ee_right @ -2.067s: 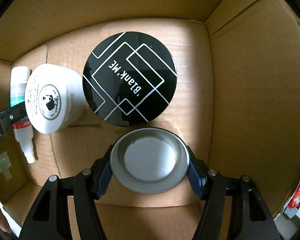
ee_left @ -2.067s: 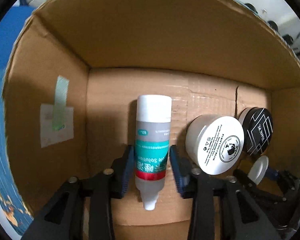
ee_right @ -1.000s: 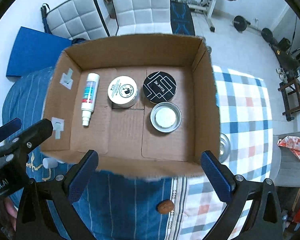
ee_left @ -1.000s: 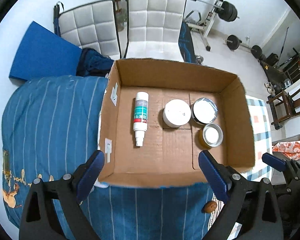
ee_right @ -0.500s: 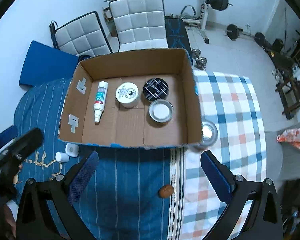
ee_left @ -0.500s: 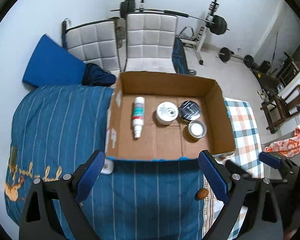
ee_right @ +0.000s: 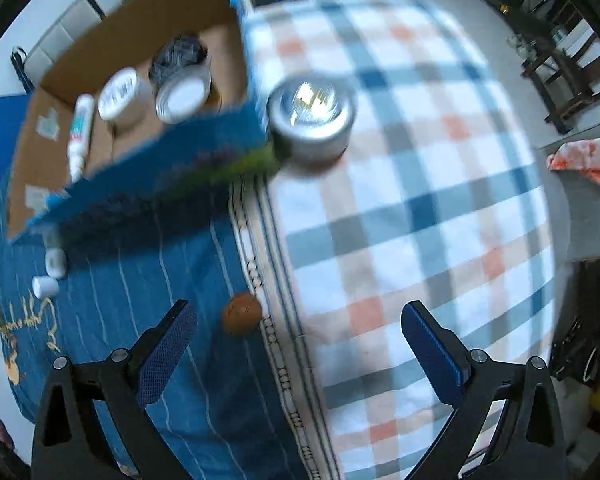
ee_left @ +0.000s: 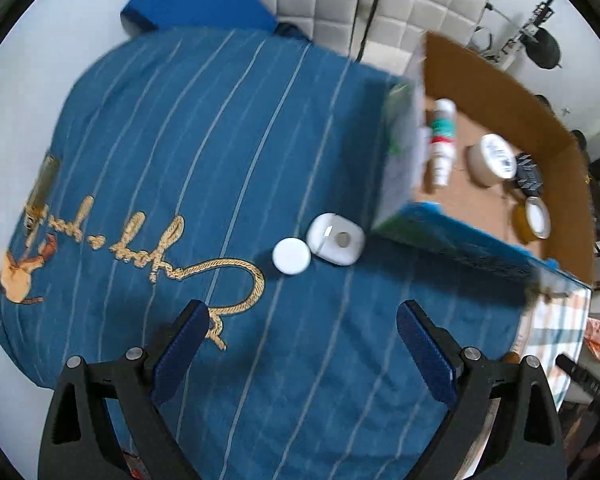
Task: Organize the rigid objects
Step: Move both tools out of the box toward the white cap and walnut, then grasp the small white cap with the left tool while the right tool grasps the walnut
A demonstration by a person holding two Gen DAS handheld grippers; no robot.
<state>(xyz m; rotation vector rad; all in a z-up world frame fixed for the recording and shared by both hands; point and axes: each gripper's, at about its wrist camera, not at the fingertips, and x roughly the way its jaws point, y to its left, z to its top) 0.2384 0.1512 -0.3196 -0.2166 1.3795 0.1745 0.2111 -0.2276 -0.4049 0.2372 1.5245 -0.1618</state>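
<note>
The cardboard box (ee_left: 496, 96) holds a white bottle (ee_left: 442, 142), a white jar (ee_left: 492, 160), a black patterned tin (ee_left: 528, 174) and a small open jar (ee_left: 534, 220). On the blue blanket outside it lie a white round cap (ee_left: 291, 256) and a white square case (ee_left: 335, 239). My left gripper (ee_left: 302, 348) is open and empty, just short of them. My right gripper (ee_right: 300, 344) is open and empty over the plaid cloth, below a silver tin (ee_right: 310, 122) that stands beside the box (ee_right: 148, 32). A brown nut-like object (ee_right: 242, 314) lies near its left finger.
Blue striped blanket (ee_left: 172, 132) covers the left of the surface, plaid cloth (ee_right: 412, 184) the right. White padded chairs (ee_left: 352, 4) stand behind the box. Dark chairs (ee_right: 560, 52) and an orange cloth (ee_right: 584, 160) are at the far right.
Both grippers let go of the bottle and small jar in the box, opened and withdrew. The left has swung toward the cap and case, the right toward the silver tin.
</note>
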